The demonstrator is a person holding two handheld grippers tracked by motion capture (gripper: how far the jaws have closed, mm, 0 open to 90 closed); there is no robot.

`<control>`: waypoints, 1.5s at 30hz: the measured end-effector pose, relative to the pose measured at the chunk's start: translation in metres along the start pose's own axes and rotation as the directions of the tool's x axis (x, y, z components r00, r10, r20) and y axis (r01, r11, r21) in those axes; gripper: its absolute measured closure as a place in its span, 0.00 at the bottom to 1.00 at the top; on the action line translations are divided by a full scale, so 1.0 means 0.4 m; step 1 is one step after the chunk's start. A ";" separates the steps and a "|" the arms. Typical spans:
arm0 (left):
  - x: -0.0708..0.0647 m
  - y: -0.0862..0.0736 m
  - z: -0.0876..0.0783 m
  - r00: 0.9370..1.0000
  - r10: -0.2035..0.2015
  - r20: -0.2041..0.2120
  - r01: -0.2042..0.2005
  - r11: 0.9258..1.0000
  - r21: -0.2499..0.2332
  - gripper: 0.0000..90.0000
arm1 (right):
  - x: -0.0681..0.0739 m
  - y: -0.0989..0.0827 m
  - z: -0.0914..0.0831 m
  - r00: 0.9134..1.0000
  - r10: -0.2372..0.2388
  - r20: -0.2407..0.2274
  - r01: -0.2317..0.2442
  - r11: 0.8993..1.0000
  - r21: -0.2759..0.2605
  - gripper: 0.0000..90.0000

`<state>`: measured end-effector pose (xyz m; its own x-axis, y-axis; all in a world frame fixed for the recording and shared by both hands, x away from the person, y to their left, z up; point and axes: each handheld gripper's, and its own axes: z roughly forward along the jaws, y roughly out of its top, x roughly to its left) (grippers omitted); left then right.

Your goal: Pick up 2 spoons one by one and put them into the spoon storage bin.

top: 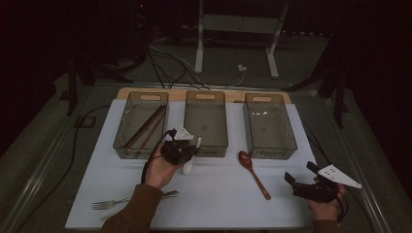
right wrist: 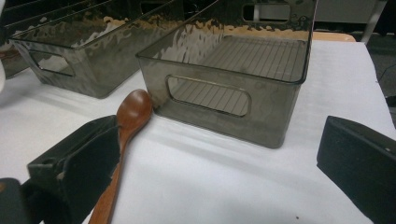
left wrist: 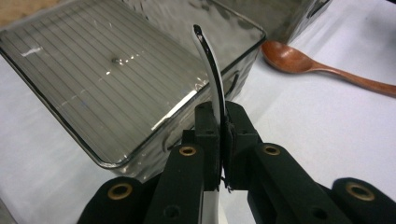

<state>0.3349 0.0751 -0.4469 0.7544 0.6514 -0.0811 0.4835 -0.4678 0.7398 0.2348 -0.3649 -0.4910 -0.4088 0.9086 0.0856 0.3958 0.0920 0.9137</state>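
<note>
My left gripper is shut on a white spoon and holds it at the front edge of the middle smoky plastic bin. In the left gripper view the jaws pinch the spoon's thin handle, which curves up over the bin. A brown wooden spoon lies on the white mat between the two hands, bowl toward the bins. My right gripper rests low at the mat's front right, open with nothing between its jaws. The wooden spoon lies by its left jaw.
Three bins stand in a row at the back of the mat. The left bin holds brown chopsticks, and the right bin has a bare floor. A metal fork lies at the front left beside the left sleeve.
</note>
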 end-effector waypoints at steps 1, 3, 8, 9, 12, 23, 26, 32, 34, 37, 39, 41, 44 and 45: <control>0.001 0.003 -0.002 1.000 -0.001 0.000 0.001 1.000 -0.003 0.97 | 0.000 0.000 0.000 1.000 0.000 0.001 0.000 1.000 -0.001 0.00; 0.004 0.009 -0.007 1.000 -0.003 -0.002 0.003 1.000 -0.007 0.97 | 0.000 0.000 0.000 1.000 0.000 0.000 0.000 1.000 -0.001 0.00; 0.015 0.019 -0.017 1.000 -0.011 -0.001 0.011 1.000 -0.015 0.97 | 0.000 0.000 0.000 1.000 0.000 0.001 0.000 1.000 -0.002 0.00; 0.017 0.021 -0.019 1.000 -0.012 -0.001 0.012 1.000 -0.016 0.97 | 0.000 0.000 0.000 1.000 -0.001 0.001 0.001 1.000 -0.001 0.00; 0.024 0.026 -0.024 1.000 -0.017 -0.001 0.017 1.000 -0.021 0.97 | 0.000 0.000 0.000 1.000 0.000 0.000 0.000 1.000 -0.001 0.00; 0.044 0.048 -0.039 0.999 -0.038 -0.001 0.038 0.999 -0.035 0.97 | 0.001 0.000 0.000 1.000 0.001 0.000 -0.001 1.000 0.000 0.00; 0.045 0.055 -0.039 0.999 -0.037 -0.004 0.037 0.999 -0.037 0.97 | 0.001 0.000 0.001 1.000 0.002 0.000 -0.002 1.000 0.001 0.00; 0.051 0.073 -0.041 0.999 -0.039 -0.011 0.038 0.998 -0.042 0.97 | 0.000 0.000 0.002 1.000 0.000 0.000 0.000 1.000 0.000 0.00; 0.053 0.080 -0.043 0.999 -0.042 -0.010 0.042 0.998 -0.046 0.97 | 0.000 0.000 0.002 1.000 0.000 -0.001 0.000 1.000 0.001 0.00; 0.056 0.091 -0.043 0.999 -0.039 -0.011 0.038 0.998 -0.049 0.97 | 0.000 0.000 0.002 1.000 0.000 -0.001 0.000 1.000 0.000 0.00; 0.059 0.097 -0.042 0.999 -0.039 -0.013 0.038 0.998 -0.048 0.97 | 0.001 0.000 0.002 1.000 0.001 -0.001 -0.001 1.000 0.002 0.00; 0.063 0.102 -0.040 0.999 -0.040 -0.014 0.039 0.998 -0.049 0.97 | 0.001 0.000 0.002 1.000 0.001 -0.001 -0.001 1.000 0.001 0.00; 0.071 0.110 -0.039 0.999 -0.043 -0.020 0.042 0.998 -0.050 0.97 | 0.000 0.000 0.003 1.000 -0.001 0.000 0.001 1.000 0.003 0.00; 0.074 0.112 -0.038 0.999 -0.044 -0.022 0.043 0.998 -0.052 0.97 | 0.000 0.000 0.003 1.000 -0.001 0.000 0.001 1.000 0.003 0.00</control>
<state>0.3721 0.0823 -0.4058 0.7225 0.6843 -0.0986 0.4913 -0.4078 0.7696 0.2356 -0.3645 -0.4915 -0.4090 0.9086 0.0850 0.3984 0.0940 0.9124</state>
